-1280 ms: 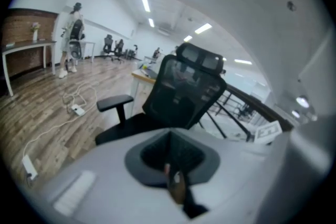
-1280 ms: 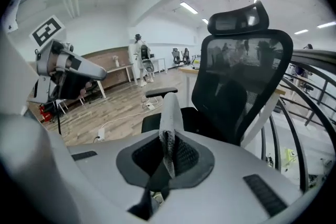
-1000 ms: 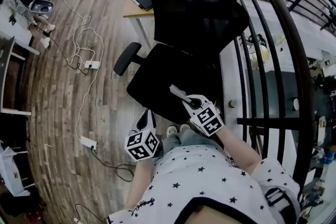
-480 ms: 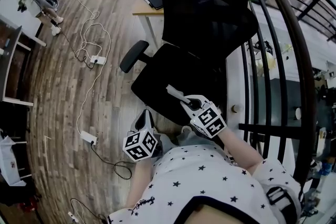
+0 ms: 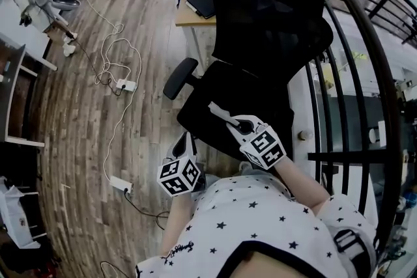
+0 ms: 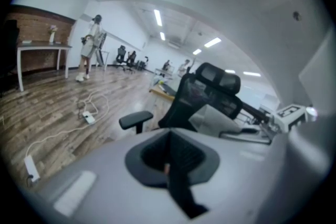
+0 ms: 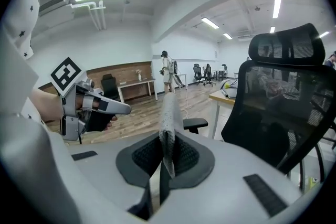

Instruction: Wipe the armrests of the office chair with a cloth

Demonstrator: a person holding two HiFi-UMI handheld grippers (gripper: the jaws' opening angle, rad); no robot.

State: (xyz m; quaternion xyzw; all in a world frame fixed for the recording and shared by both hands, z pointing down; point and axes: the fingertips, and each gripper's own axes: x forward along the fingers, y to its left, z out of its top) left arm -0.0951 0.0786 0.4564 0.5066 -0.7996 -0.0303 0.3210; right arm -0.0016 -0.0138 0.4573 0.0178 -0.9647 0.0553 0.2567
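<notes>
Right tongs [image 7: 166, 159] pinch cloth [image 7: 169, 110] thinly; left tongs [image 6: 170, 162] pressed together, empty. Cloth may slip rubbing armrest [image 5: 180, 78], 10 o'clock.

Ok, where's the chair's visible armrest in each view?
Head view: armrest left of centre, beside the seat.
Left gripper view: armrest centre-left, above the jaws.
Right gripper view: armrest centre, just right of the cloth.
Shared landmark: the backrest, right of it everywhere.

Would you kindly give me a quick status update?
Left gripper shut, empty. Right gripper shut on cloth. Armrest ahead, untouched. Nothing in the way.
</notes>
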